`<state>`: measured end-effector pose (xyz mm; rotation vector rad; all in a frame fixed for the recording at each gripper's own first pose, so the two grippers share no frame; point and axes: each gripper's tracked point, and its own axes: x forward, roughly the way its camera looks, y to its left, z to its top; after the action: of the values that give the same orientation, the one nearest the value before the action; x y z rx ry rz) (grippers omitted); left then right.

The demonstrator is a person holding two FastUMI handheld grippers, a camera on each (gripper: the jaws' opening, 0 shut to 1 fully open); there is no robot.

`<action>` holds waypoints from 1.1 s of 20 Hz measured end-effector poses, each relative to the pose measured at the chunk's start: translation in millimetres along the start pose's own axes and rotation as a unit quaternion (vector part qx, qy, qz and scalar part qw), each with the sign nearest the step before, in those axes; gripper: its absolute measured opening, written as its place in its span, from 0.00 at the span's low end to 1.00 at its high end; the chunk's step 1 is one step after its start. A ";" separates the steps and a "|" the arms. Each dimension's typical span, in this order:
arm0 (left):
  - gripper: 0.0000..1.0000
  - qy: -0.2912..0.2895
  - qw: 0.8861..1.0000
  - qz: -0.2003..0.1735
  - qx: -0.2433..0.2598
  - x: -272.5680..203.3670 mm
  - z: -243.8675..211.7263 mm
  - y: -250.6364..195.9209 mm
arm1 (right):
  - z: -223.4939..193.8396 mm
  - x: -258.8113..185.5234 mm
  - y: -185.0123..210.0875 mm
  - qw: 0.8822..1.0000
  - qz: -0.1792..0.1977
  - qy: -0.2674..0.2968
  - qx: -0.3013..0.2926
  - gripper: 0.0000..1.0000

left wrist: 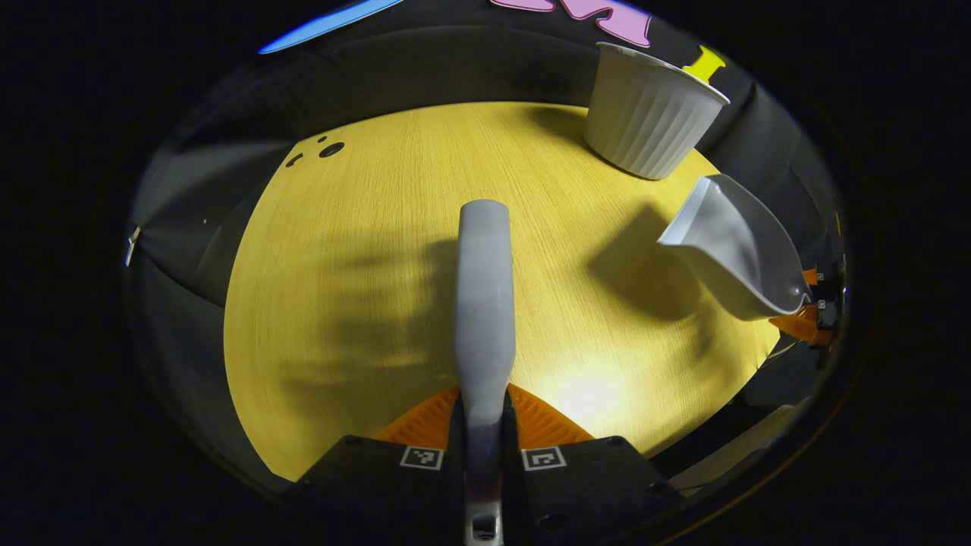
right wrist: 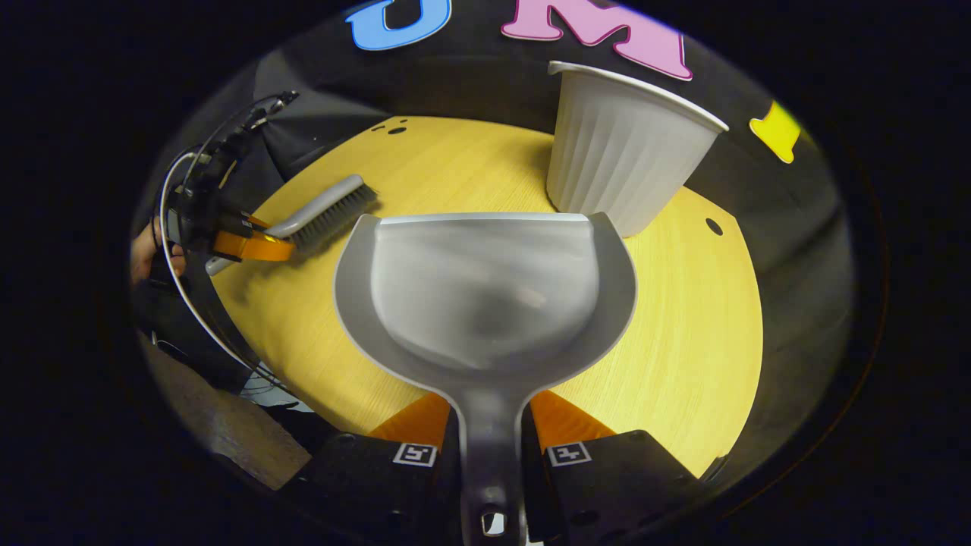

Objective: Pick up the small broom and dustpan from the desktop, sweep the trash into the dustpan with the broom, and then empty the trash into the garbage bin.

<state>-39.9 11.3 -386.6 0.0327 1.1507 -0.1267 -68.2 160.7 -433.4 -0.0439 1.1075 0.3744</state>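
Note:
In the left gripper view my left gripper (left wrist: 483,425) is shut on the grey broom (left wrist: 484,303), whose back runs forward over the yellow round table (left wrist: 364,265). At the right the grey dustpan (left wrist: 740,250) hangs tilted above the table, held by my right gripper (left wrist: 812,311). In the right gripper view my right gripper (right wrist: 489,436) is shut on the dustpan's handle, and the pan (right wrist: 485,288) spreads out in front, its front edge close to the white ribbed bin (right wrist: 622,148). At the left my left gripper (right wrist: 254,244) holds the broom (right wrist: 322,212), bristles down over the table (right wrist: 698,318).
The white ribbed garbage bin (left wrist: 648,114) stands at the table's far right side. Small dark holes (left wrist: 331,149) mark the table near its far left edge, and one more hole (right wrist: 714,226) lies right of the bin. Cables (right wrist: 190,174) trail behind the left gripper.

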 end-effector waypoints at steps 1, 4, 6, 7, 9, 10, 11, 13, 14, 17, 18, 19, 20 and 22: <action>0.23 0.000 1.000 0.000 -0.002 -0.5 -0.7 0.1 | -1.0 6.4 0.2 1.000 0.002 0.003 0.005 0.38; 0.23 0.002 1.000 0.002 -0.005 0.6 -1.9 0.9 | 1.1 28.3 4.9 1.000 0.007 0.010 0.022 0.38; 0.23 0.005 1.000 0.003 -0.008 2.5 -3.5 0.3 | 4.5 37.9 6.4 0.999 0.009 0.012 0.032 0.38; 0.23 0.008 1.000 0.004 -0.010 2.4 -4.7 0.3 | 5.4 41.3 7.5 0.999 0.009 0.013 0.036 0.38; 0.23 0.013 1.000 0.005 -0.011 3.3 -5.4 1.5 | 7.7 45.3 8.8 0.999 0.006 0.018 0.033 0.38; 0.23 0.016 1.000 0.007 -0.011 2.3 -6.3 2.2 | 6.6 47.4 11.5 0.999 0.004 0.024 0.031 0.38; 0.23 0.019 1.000 0.010 -0.010 0.9 -4.6 1.5 | 5.2 48.8 13.3 0.999 0.003 0.031 0.027 0.38; 0.23 0.020 1.000 0.013 -0.008 -1.1 -3.6 1.4 | 2.0 51.6 18.4 0.999 0.005 0.042 0.012 0.38; 0.24 0.021 1.000 0.014 -0.005 -2.1 -4.4 2.2 | -0.7 52.1 20.5 0.999 0.007 0.046 0.003 0.38; 0.25 0.022 1.000 0.014 0.002 -3.8 -2.0 2.1 | -2.7 55.5 21.6 0.998 0.008 0.053 -0.012 0.44; 0.26 0.022 1.000 0.014 0.005 -5.0 -0.2 2.1 | -1.8 53.8 25.4 0.999 0.013 0.051 -0.012 0.39; 0.27 0.018 1.000 0.015 0.011 -7.5 2.1 3.0 | 1.2 52.4 27.5 0.999 0.016 0.045 -0.009 0.39; 0.28 0.018 1.000 0.015 0.019 -10.2 0.8 1.7 | 2.9 49.6 29.0 0.999 0.020 0.040 -0.002 0.40; 0.34 0.015 0.999 0.014 0.032 -13.9 1.2 -5.9 | 6.7 49.8 29.3 0.999 0.024 0.038 0.008 0.42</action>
<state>-45.0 6.5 -373.2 0.1065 1.1755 -0.1389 -52.2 203.1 -469.8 -0.0183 1.1890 0.4090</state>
